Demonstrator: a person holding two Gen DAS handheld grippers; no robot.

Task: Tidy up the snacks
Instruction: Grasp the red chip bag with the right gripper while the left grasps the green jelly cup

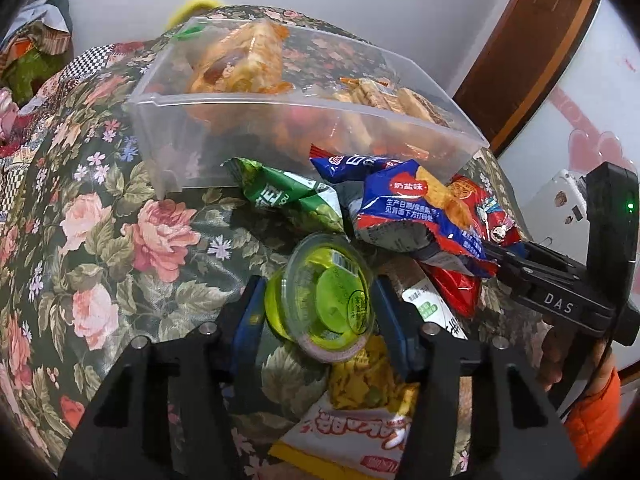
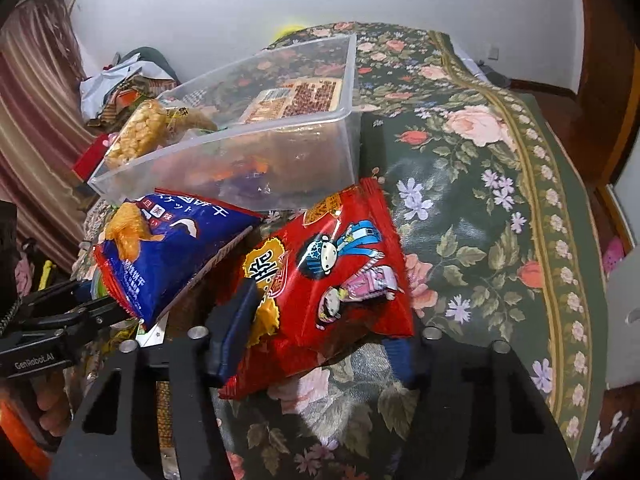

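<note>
Loose snack packets (image 1: 404, 208) beside part-filled clear bin (image 1: 168, 136)

One clear bin (image 1: 304, 148), two tongs (image 1: 320, 300) (image 2: 320, 340)

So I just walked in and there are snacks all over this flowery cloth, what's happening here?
Someone is sorting snacks into a clear plastic bin with two hand-held grippers. The left hand-held gripper straddles a green jelly cup, fingers at its sides. The right hand-held gripper has a red snack bag between its fingers. A blue cracker bag and a green packet lie outside the bin, which already holds some snacks.
</note>
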